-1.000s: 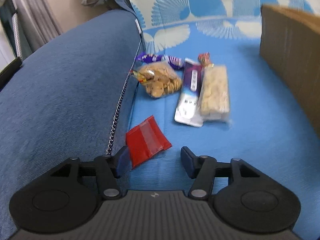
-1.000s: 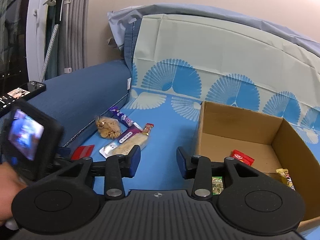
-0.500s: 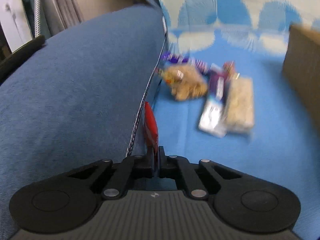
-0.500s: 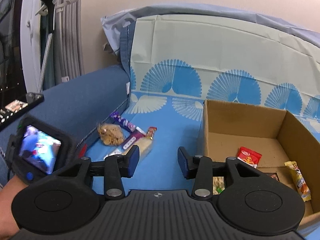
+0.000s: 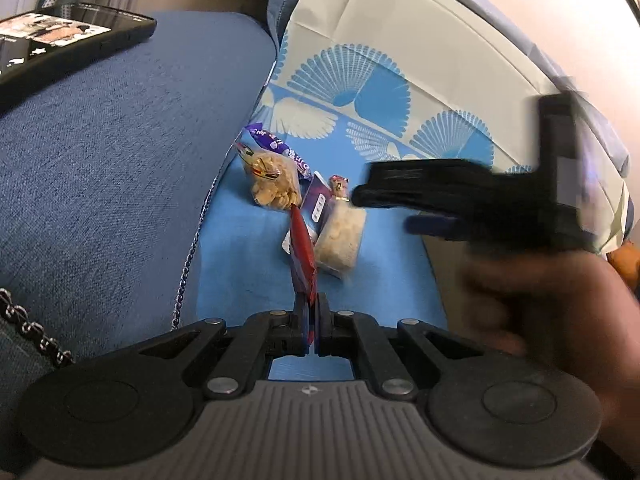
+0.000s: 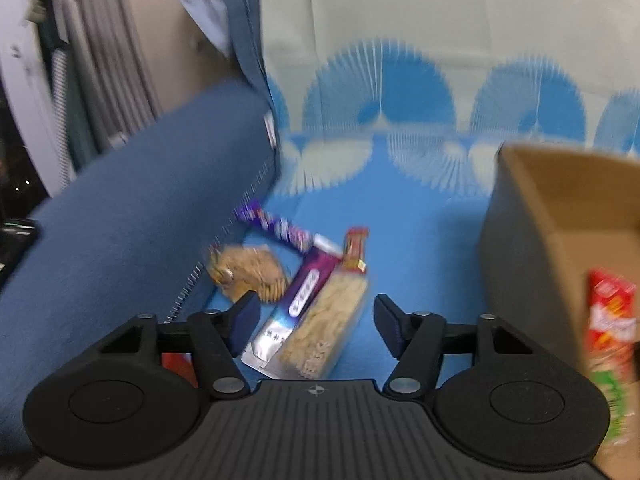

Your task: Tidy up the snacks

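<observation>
My left gripper [image 5: 311, 320] is shut on a red snack packet [image 5: 303, 250], held edge-on above the blue sofa seat. My right gripper [image 6: 316, 320] is open and empty, low over the clear packet of pale crackers [image 6: 324, 328] and the purple-and-white packet [image 6: 296, 308]. It shows blurred in the left wrist view [image 5: 460, 204]. A bag of round biscuits [image 6: 250, 270], a purple wrapped bar [image 6: 276, 228] and a small red-gold bar [image 6: 355, 248] lie behind. The cardboard box [image 6: 560, 216] stands at right with a red packet [image 6: 610, 320] inside.
A blue sofa armrest [image 5: 100, 160] runs along the left, with a black phone [image 5: 60, 40] on top. The fan-patterned cover [image 6: 400, 80] drapes the backrest. A metal chain [image 5: 188, 264] lies along the armrest seam.
My left gripper lifted the red packet and turned right. My right gripper moved left and down from the box, over the cracker packets.
</observation>
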### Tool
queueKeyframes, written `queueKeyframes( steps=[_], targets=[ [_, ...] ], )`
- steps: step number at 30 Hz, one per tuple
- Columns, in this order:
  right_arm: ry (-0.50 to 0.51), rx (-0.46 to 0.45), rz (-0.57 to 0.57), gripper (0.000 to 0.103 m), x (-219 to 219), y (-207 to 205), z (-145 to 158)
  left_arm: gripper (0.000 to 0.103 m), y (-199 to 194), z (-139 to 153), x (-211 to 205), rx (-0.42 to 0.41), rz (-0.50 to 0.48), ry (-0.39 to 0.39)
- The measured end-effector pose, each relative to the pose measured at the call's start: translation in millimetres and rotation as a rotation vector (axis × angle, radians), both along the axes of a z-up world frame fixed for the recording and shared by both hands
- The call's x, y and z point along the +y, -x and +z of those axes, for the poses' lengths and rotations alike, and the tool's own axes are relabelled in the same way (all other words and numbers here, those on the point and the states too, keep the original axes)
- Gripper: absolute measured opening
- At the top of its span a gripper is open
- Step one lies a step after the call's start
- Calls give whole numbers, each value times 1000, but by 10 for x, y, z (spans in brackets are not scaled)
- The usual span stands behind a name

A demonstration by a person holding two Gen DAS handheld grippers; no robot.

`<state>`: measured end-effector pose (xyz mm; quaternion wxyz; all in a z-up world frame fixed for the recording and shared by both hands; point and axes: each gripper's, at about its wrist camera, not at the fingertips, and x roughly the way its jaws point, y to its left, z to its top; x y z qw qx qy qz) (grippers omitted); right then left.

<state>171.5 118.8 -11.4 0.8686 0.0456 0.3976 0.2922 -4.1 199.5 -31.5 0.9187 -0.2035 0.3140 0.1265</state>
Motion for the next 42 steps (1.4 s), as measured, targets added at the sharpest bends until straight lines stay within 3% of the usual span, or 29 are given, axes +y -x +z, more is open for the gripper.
queueKeyframes(
  steps=[7, 8, 9, 11, 14, 23, 29, 31, 33, 36, 39, 42],
  targets=[
    [108, 151, -26, 68, 303, -273, -459, 2, -127, -64, 45, 19, -3, -8],
    [121, 162, -8, 63, 323, -278, -488, 2, -123, -68, 46, 19, -4, -8],
    [135, 163, 13, 47, 333, -270, -510, 2, -124, -70, 51, 19, -5, -8],
    [180, 147, 17, 40, 299, -232, -521, 2, -137, -83, 60, 21, -12, -1],
    [166, 148, 35, 38, 154, -144, -511, 2, -158, -96, 68, 25, -19, 10],
    [138, 101, 141, 38, -459, 557, -178, 2, -268, -183, 170, 41, -54, 82],
    [86, 117, 158, 38, -865, 1179, -208, 3, -355, -323, 240, 102, -149, 233],
    [80, 125, 139, 38, -911, 1252, -268, 9, -368, -339, 220, 129, -159, 226],
    [78, 145, 119, 38, -900, 1241, -326, 33, -364, -347, 186, 148, -145, 196],
    [117, 121, 123, 38, -840, 1223, -425, 55, -330, -302, 118, 150, -73, 109],
    [120, 122, 118, 41, -851, 1216, -469, 62, -322, -253, 18, 156, -36, 13],
    [108, 116, 138, 47, -862, 1234, -469, 64, -413, -280, -112, 203, -86, -56]
  ],
)
